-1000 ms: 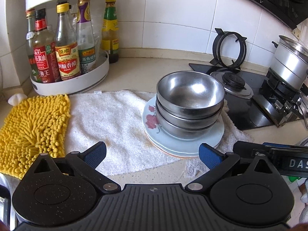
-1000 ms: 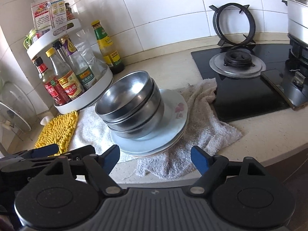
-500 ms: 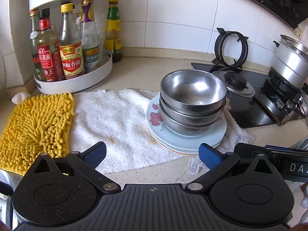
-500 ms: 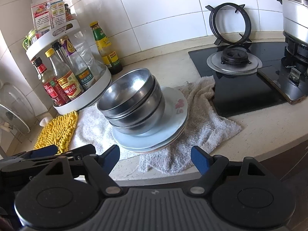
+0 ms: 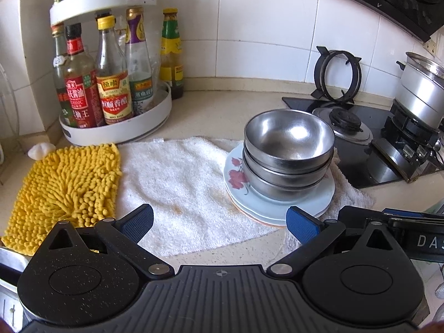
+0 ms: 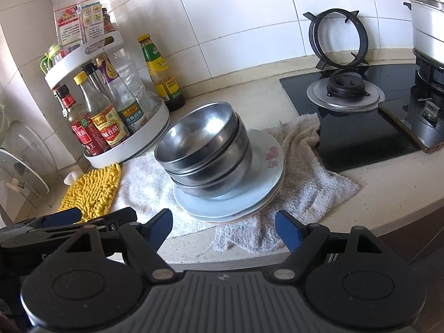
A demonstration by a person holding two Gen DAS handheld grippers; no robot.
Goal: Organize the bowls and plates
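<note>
Three nested steel bowls [image 5: 288,152] sit on a stack of white plates [image 5: 324,198] with a red flower print, on a white towel [image 5: 177,188]. The same bowls [image 6: 205,149] and plates [image 6: 266,166] show in the right wrist view. My left gripper [image 5: 219,223] is open and empty, just short of the towel's front edge. My right gripper [image 6: 223,226] is open and empty, in front of the plate stack. The right gripper's body [image 5: 394,230] shows at the lower right of the left wrist view.
A white two-tier rack of sauce bottles [image 5: 111,105] stands at the back left. A yellow chenille mat [image 5: 61,186] lies left of the towel. A black gas hob [image 6: 360,116] with a loose trivet [image 6: 340,38] and a steel pot [image 6: 427,22] is on the right.
Both grippers have drawn back a little and risen, so the bowls and plates look slightly farther away. Nothing on the counter has moved and both stay open.
</note>
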